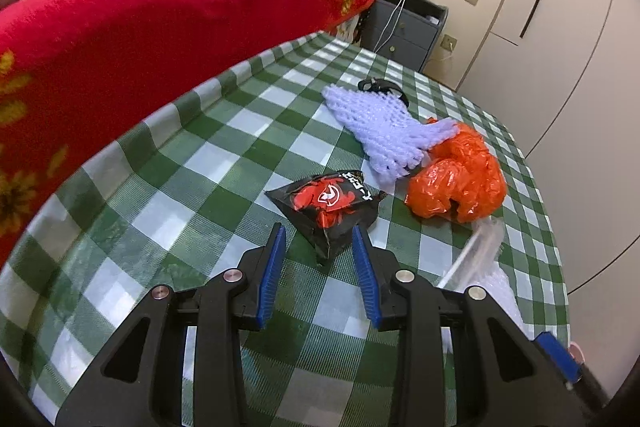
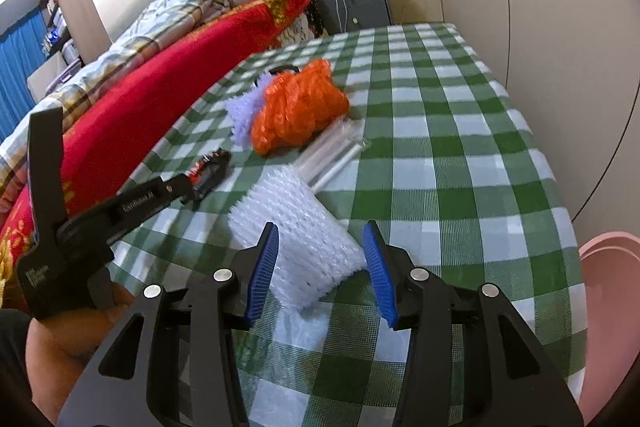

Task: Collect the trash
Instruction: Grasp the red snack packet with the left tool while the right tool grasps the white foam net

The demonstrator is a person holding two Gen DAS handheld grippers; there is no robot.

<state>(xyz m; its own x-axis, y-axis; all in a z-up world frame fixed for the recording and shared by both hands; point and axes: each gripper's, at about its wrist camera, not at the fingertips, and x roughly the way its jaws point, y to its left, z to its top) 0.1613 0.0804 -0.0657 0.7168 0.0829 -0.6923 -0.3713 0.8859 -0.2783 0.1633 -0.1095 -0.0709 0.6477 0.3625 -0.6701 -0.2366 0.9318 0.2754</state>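
Two grippers hang apart over the checked table: the left gripper straddles a black snack wrapper's near corner, while the right gripper brackets white foam netting, probably lining up grasps. A pink bin waits right, past the table edge, with open cloth between.

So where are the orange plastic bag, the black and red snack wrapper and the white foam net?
orange plastic bag (image 1: 460, 183): left wrist view, crumpled middle.
black and red snack wrapper (image 1: 328, 205): left wrist view, red print.
white foam net (image 2: 304, 239): right wrist view, mesh middle.
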